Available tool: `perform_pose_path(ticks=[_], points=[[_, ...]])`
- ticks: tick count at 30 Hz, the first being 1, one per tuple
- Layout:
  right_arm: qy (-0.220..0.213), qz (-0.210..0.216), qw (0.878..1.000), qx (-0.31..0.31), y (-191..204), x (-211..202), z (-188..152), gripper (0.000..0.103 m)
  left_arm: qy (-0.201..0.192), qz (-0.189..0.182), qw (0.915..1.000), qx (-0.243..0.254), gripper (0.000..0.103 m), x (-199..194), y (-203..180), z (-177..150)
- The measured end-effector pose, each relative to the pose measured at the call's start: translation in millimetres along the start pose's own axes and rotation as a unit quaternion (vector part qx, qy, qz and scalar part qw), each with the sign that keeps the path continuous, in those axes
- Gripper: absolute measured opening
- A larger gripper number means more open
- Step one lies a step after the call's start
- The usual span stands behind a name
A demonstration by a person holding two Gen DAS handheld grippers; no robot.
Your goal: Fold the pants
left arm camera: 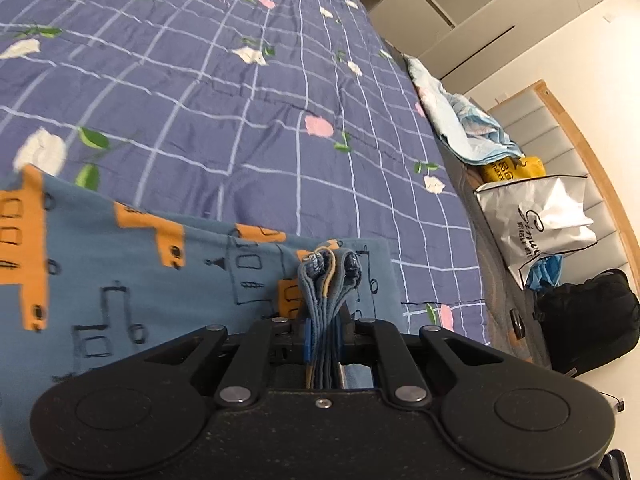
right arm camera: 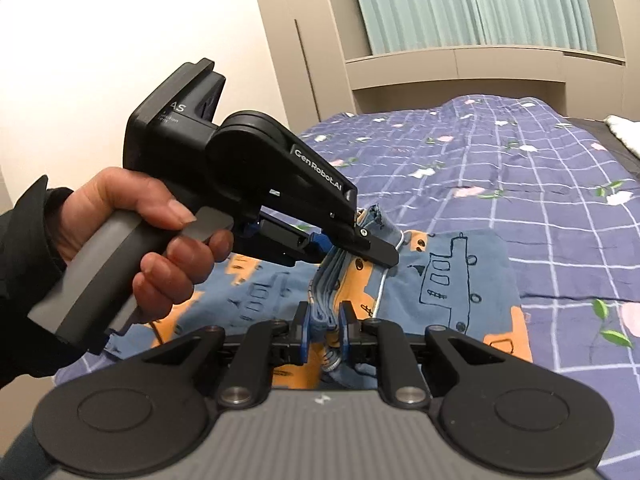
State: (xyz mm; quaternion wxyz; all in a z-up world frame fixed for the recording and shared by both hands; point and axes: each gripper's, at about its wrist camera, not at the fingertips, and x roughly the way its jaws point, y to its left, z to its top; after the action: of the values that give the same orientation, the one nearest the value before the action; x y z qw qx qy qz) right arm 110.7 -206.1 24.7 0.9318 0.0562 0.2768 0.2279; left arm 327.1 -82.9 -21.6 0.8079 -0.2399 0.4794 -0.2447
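The pants (left arm camera: pixel 132 276) are blue with orange blocks and black line drawings, and lie on the bed. My left gripper (left arm camera: pixel 323 334) is shut on a bunched edge of the pants (left arm camera: pixel 326 276), several layers thick, held above the bed. My right gripper (right arm camera: pixel 323 326) is shut on the same bunched edge (right arm camera: pixel 326 292), close beside the left gripper (right arm camera: pixel 352 236), which a hand (right arm camera: pixel 132 232) holds. The rest of the pants (right arm camera: pixel 452 280) lies flat below on the bed.
The bed has a purple checked cover with flowers (left arm camera: pixel 240 100). Beside it at the right are a light blue blanket (left arm camera: pixel 464 128), a yellow bag (left arm camera: pixel 508 168), a white bag (left arm camera: pixel 540 220) and a black bag (left arm camera: pixel 588 316). A curtained window (right arm camera: pixel 472 4) stands beyond the bed.
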Motion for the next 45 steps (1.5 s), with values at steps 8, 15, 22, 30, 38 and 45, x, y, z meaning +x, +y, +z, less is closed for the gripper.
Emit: perform_pose_path(ticks=[8, 15, 22, 30, 38, 45], points=[[0.015, 0.053, 0.998, -0.007, 31, 14, 8, 0.016, -0.015, 0.01, 0.9998, -0.01, 0.011, -44, 33, -3], [0.049, 0.09, 0.994, -0.023, 55, 41, 5, 0.016, -0.022, 0.024, 0.9984, -0.047, 0.011, -64, 79, -11], [0.072, 0.113, 0.99, -0.034, 75, 62, 2, 0.016, -0.03, 0.027, 0.9971, -0.065, 0.011, -79, 106, -18], [0.09, 0.122, 0.987, -0.047, 88, 83, 0, 0.016, -0.032, 0.033, 0.9961, -0.075, 0.011, -85, 126, -22], [0.099, 0.108, 0.987, -0.064, 95, 92, -5, 0.018, -0.042, 0.032, 0.9942, -0.094, 0.018, -82, 137, -27], [0.082, 0.094, 0.99, -0.064, 91, 82, 0, 0.049, -0.074, 0.053, 0.9907, -0.101, 0.053, -111, 129, -34]])
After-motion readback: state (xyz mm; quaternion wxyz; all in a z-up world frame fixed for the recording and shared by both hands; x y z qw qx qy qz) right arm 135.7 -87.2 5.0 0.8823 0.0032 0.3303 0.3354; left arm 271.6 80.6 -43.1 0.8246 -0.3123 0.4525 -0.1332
